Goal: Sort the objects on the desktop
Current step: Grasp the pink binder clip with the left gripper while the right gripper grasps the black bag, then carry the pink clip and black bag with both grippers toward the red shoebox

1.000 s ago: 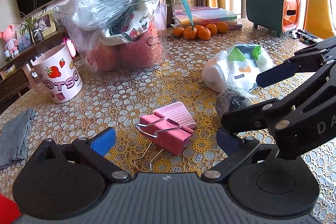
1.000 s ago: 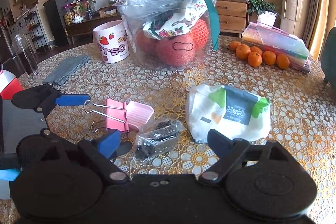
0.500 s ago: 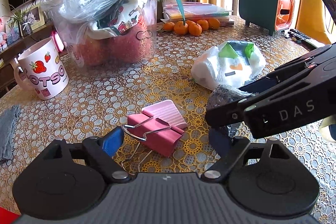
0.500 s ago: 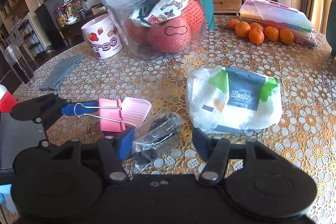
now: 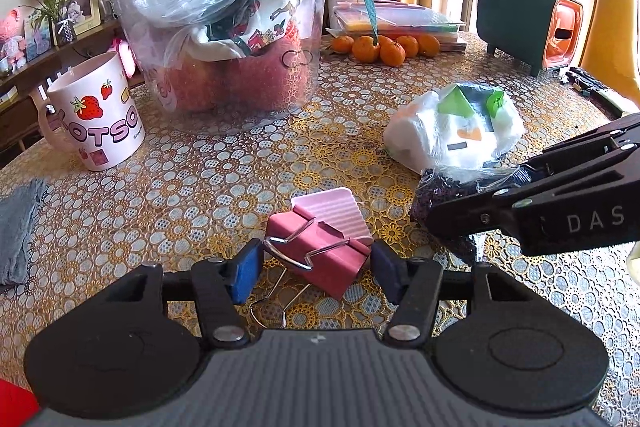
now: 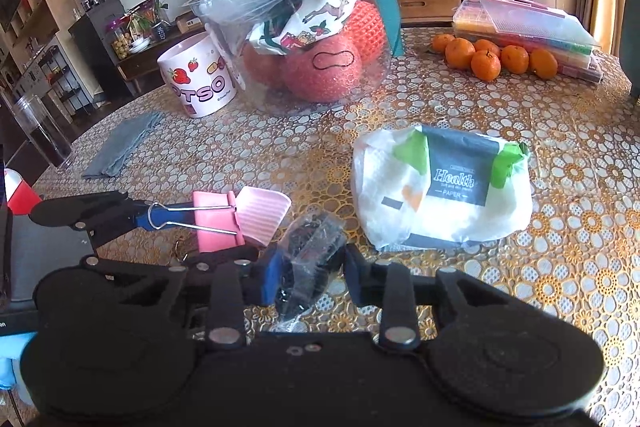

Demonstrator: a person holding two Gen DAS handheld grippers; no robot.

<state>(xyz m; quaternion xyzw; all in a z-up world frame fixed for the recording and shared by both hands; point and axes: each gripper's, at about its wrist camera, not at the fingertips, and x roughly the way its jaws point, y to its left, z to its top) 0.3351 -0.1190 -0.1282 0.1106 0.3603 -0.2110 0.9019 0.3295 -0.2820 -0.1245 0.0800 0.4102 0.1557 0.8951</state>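
Observation:
A pink binder clip (image 5: 320, 247) lies on the lace tablecloth with its wire handles folded out. My left gripper (image 5: 314, 275) straddles it; the jaws are closing and both blue pads touch the clip's sides. Just to its right sits a small clear bag of dark pieces (image 6: 308, 255). My right gripper (image 6: 310, 277) is closing on that bag, and the pads press its crinkled plastic. In the left wrist view the right gripper's black fingers (image 5: 520, 211) cover part of the bag (image 5: 440, 187).
A white tissue pack (image 6: 440, 187) lies right of the bag. Behind stand a clear tub (image 5: 240, 67) stuffed with bags, a strawberry mug (image 5: 100, 119), oranges (image 5: 384, 47), stacked colourful cases (image 6: 528, 31) and a green box (image 5: 520, 19). A grey cloth (image 5: 16, 227) lies far left.
Both grippers' jaws have drawn in from wide open, the left around the pink clip and the right around the clear bag. Neither hand has shifted much.

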